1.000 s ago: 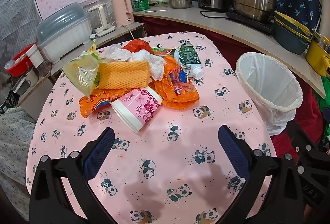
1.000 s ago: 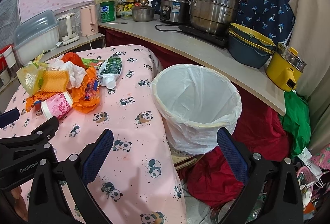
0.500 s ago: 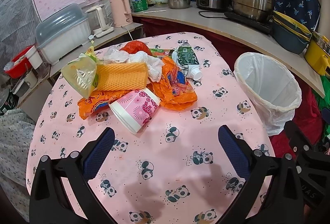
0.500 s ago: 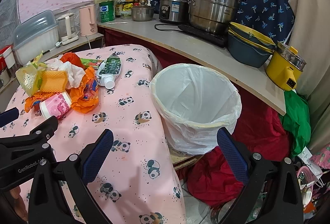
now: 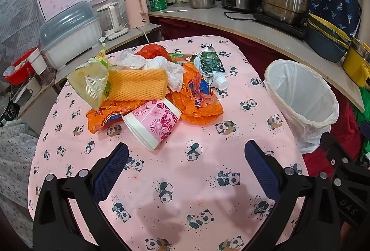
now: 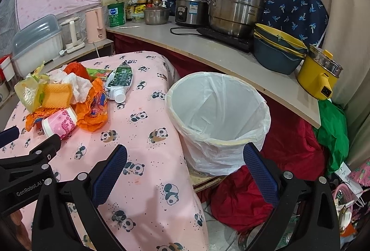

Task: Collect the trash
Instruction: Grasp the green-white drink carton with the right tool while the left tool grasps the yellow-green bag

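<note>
A heap of trash lies on the pink panda tablecloth (image 5: 185,181): a pink paper cup (image 5: 153,123) on its side, orange wrappers (image 5: 198,98), an orange foam net (image 5: 138,84), crumpled white tissue (image 5: 166,68), a yellow-green bag (image 5: 90,82) and a green tube (image 5: 211,66). My left gripper (image 5: 186,156) hangs open just short of the cup, nothing between its fingers. My right gripper (image 6: 185,160) is open too, over the table's right edge, facing the white-lined trash bin (image 6: 217,117). The cup (image 6: 59,122) and heap sit to its left.
The bin (image 5: 300,98) stands off the table's right side on the floor. Behind runs a counter (image 6: 208,52) with steel pots (image 6: 235,8), stacked bowls (image 6: 279,52) and a yellow cooker (image 6: 320,75). A pink kettle (image 5: 137,9) and a lidded container (image 5: 69,31) stand at back left.
Both views have shifted only slightly; the trash heap and bin keep their places and both grippers stay open.
</note>
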`<state>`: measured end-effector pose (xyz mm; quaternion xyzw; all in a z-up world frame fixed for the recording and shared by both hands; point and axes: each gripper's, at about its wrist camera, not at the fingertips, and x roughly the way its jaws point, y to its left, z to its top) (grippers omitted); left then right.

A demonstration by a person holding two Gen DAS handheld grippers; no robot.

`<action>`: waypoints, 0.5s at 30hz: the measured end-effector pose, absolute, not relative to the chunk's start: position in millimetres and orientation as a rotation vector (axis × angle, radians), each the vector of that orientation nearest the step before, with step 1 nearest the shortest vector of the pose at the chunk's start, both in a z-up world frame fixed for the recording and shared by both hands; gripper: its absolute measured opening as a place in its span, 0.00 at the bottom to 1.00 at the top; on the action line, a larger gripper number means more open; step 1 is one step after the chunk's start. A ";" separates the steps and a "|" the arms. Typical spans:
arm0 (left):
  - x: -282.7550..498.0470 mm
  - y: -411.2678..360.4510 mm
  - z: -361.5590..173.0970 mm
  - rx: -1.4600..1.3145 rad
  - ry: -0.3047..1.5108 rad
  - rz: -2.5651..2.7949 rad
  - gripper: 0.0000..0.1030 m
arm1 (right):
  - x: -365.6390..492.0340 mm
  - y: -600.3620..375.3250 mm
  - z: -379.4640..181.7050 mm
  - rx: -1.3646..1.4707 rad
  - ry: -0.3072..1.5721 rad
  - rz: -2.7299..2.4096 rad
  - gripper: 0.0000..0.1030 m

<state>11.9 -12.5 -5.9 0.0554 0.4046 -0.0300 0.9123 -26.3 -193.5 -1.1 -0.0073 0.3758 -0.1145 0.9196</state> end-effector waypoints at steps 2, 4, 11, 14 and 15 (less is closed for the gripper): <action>12.7 -10.9 -6.1 0.111 0.835 -0.062 0.93 | -24.8 -192.7 -2.0 -0.015 0.774 -0.235 0.93; 15.0 -8.6 -6.4 0.101 0.838 -0.066 0.93 | -22.2 -191.8 -2.8 -0.013 0.778 -0.234 0.93; 29.9 9.9 -5.6 0.043 0.830 -0.069 0.93 | -9.9 -187.6 -4.3 0.000 0.780 -0.226 0.93; 45.1 27.4 -5.0 0.017 0.823 -0.035 0.93 | 1.8 -184.5 -4.4 0.005 0.780 -0.219 0.93; 52.8 36.1 -4.7 0.013 0.819 -0.009 0.93 | 7.5 -182.4 -4.5 0.009 0.779 -0.215 0.93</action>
